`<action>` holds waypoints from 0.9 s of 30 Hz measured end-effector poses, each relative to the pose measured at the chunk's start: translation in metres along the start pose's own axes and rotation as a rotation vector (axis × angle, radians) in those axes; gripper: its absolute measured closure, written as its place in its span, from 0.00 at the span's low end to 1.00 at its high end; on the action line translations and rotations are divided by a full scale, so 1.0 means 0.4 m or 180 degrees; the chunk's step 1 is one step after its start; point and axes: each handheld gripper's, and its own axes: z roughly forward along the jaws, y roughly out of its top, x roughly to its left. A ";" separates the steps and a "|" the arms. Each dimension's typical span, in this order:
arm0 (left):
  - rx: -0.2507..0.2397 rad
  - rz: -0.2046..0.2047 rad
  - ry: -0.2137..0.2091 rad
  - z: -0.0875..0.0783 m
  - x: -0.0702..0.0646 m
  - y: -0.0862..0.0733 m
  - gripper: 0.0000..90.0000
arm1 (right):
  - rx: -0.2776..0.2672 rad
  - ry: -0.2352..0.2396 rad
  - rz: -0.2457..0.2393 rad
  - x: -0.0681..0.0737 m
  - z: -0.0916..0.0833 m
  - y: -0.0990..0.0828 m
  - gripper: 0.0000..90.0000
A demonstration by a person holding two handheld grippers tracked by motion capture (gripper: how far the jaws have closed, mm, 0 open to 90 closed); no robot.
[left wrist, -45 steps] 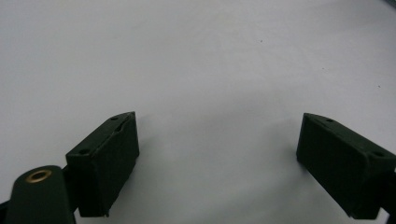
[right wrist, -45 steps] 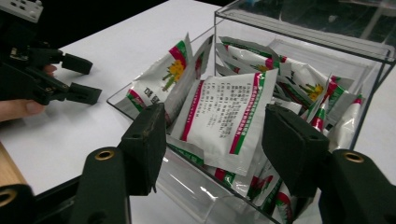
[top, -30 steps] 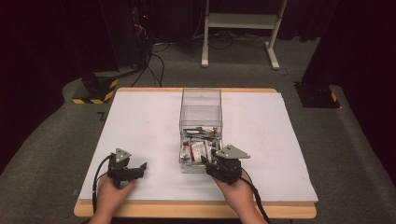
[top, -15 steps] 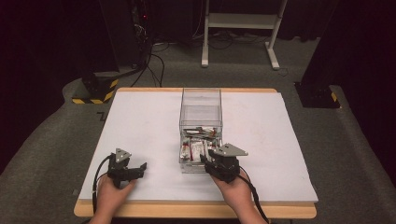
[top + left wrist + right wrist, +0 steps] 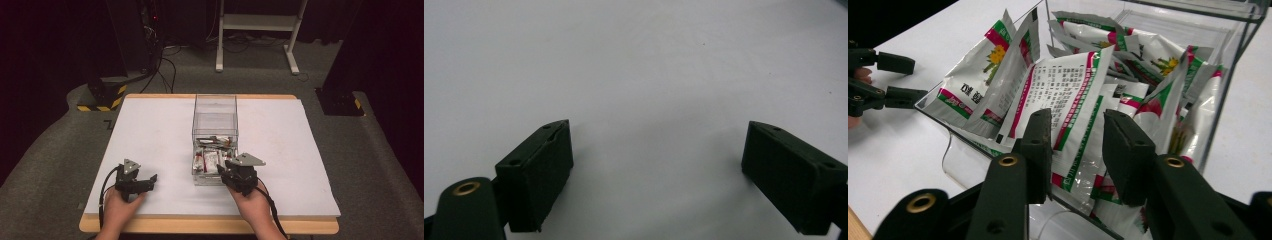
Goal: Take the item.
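Sachets (image 5: 1068,95) all sit in the clear bin (image 5: 215,107); right gripper (image 5: 1075,137), jaws just narrowing around one, hasn't lifted any; left gripper (image 5: 659,175) rests wide, empty.

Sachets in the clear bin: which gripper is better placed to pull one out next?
Right. The right gripper sits at the bin, closing around a sachet. The left gripper hangs open over bare table, away from the bin.
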 end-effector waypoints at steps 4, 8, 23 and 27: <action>-0.0001 0.0000 0.0000 0.000 0.000 0.000 0.15 | -0.0011 -0.0001 -0.0037 0.005 0.000 0.003 0.75; 0.0000 0.0002 0.0001 0.000 0.000 0.000 0.15 | -0.0076 0.0072 -0.0104 0.013 -0.006 0.006 0.80; -0.0012 -0.0009 0.0004 0.000 -0.001 0.000 0.15 | -0.0020 0.0060 -0.0112 0.018 0.005 0.008 0.82; -0.0012 -0.0008 0.0005 0.000 -0.001 0.000 0.15 | 0.0006 0.0064 -0.0150 0.021 0.008 0.008 0.88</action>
